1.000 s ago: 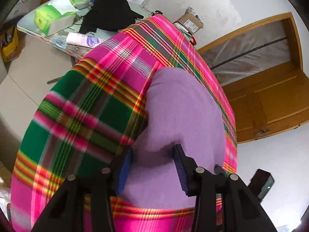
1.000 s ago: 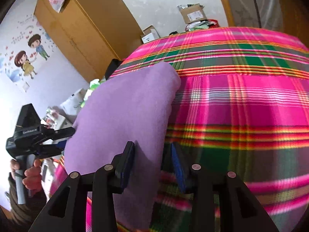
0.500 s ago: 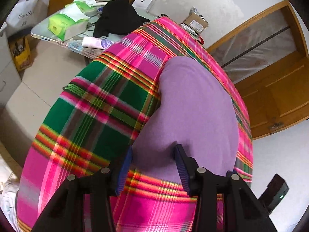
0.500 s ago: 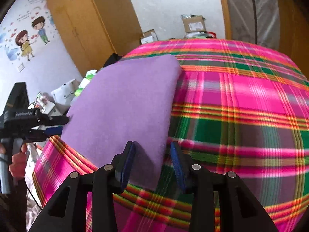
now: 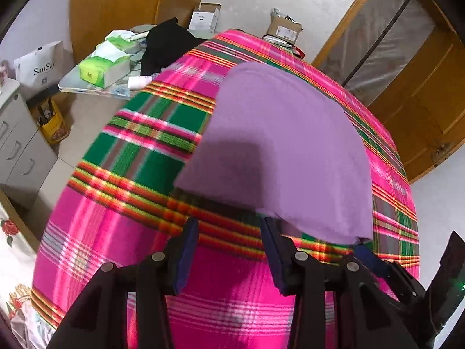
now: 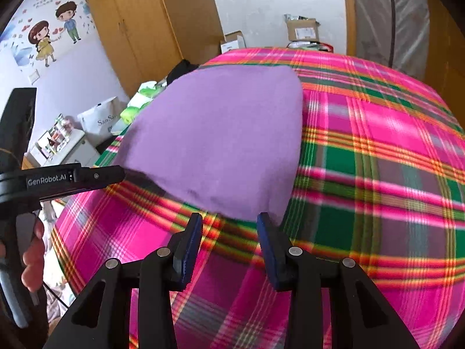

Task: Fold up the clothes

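Purple garment (image 5: 279, 145): folded into a flat, smooth panel, lying on the plaid cloth; near edge just ahead of both pairs of fingers in each wrist view; also seen from the right wrist (image 6: 215, 139).
Plaid cloth (image 5: 139, 133): pink, green and orange checks, spread over the surface under the garment; blurred in places.
Left gripper (image 5: 229, 232): fingers parted to a moderate gap, nothing between them; tips over bare plaid just short of the garment's near edge; right-hand blue pad (image 5: 268, 240) close to that edge, contact not clear.
Left gripper from the right wrist view (image 6: 116, 174): black body reaching in from the left, tip next to the garment's left corner; gripped by a hand (image 6: 33, 258) at the lower left.
Right gripper (image 6: 229, 224): fingers apart, holding nothing; tips at the garment's near edge, over the plaid, not pinching the fabric.
Right gripper from the left wrist view (image 5: 369, 258): only partly visible at the lower right, blue pad tip beside the garment's near right corner; finger gap not readable there.
Counter (image 5: 87, 87): beyond the plaid surface at upper left, crowded.
Tissue packs (image 5: 104, 68): green and white, on the counter.
Black garment (image 5: 168, 43): heaped on the counter beside the tissue packs.
Cardboard boxes (image 5: 283, 29): against the far wall.
Wardrobe (image 6: 145, 26): wooden, behind the counter.
Wall sticker (image 6: 55, 32): cartoon pair on the lilac wall, upper left.
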The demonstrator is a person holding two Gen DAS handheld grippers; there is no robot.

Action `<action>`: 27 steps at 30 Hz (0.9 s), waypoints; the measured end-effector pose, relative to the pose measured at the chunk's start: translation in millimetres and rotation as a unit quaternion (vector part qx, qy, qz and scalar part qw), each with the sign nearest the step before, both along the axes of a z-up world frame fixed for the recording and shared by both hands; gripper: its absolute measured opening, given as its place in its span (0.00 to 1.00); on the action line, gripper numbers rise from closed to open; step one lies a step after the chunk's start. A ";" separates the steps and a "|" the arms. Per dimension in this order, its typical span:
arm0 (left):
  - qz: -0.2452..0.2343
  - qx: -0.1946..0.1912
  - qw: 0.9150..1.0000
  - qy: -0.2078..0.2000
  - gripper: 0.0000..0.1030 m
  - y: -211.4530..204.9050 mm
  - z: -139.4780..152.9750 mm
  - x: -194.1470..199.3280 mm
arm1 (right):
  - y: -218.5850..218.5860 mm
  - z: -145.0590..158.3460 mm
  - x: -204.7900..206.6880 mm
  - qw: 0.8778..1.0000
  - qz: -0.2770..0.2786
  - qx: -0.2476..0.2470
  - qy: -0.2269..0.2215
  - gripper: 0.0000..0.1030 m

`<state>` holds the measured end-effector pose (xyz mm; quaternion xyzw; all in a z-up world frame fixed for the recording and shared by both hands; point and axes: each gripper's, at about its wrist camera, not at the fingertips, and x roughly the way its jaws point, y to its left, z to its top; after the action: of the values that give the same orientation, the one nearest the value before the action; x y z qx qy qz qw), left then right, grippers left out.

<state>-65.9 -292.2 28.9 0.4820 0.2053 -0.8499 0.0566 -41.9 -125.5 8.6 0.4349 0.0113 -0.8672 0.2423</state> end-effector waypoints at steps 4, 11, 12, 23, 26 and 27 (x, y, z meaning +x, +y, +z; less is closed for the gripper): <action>-0.005 -0.035 0.999 -0.001 0.43 13.5 0.1 4.5 | -3.0 -7.2 3.9 1.000 -0.009 0.008 -0.013 0.46; -0.016 -0.067 0.998 -0.006 0.43 29.9 -7.8 9.2 | -11.2 -11.5 14.3 1.000 -0.014 0.024 -0.005 0.58; -0.019 -0.058 0.998 -0.011 0.43 30.4 -10.9 9.0 | -12.3 -11.9 15.2 1.000 -0.015 0.028 -0.003 0.58; -0.017 -0.091 0.996 -0.002 0.43 37.4 -16.8 10.3 | -12.8 -14.8 19.0 0.998 -0.033 0.046 0.022 0.58; -0.022 -0.108 0.994 -0.005 0.43 42.9 -17.9 9.5 | -9.9 -14.4 18.8 0.998 -0.041 0.043 0.024 0.58; -0.025 -0.116 0.993 -0.007 0.43 44.7 -18.6 8.6 | -10.3 -14.4 18.6 0.998 -0.042 0.043 0.025 0.58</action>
<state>-57.3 -247.5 10.3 0.4827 0.0929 -0.8659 0.0925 -23.2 -135.8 -5.8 0.4230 0.0368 -0.8860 0.1861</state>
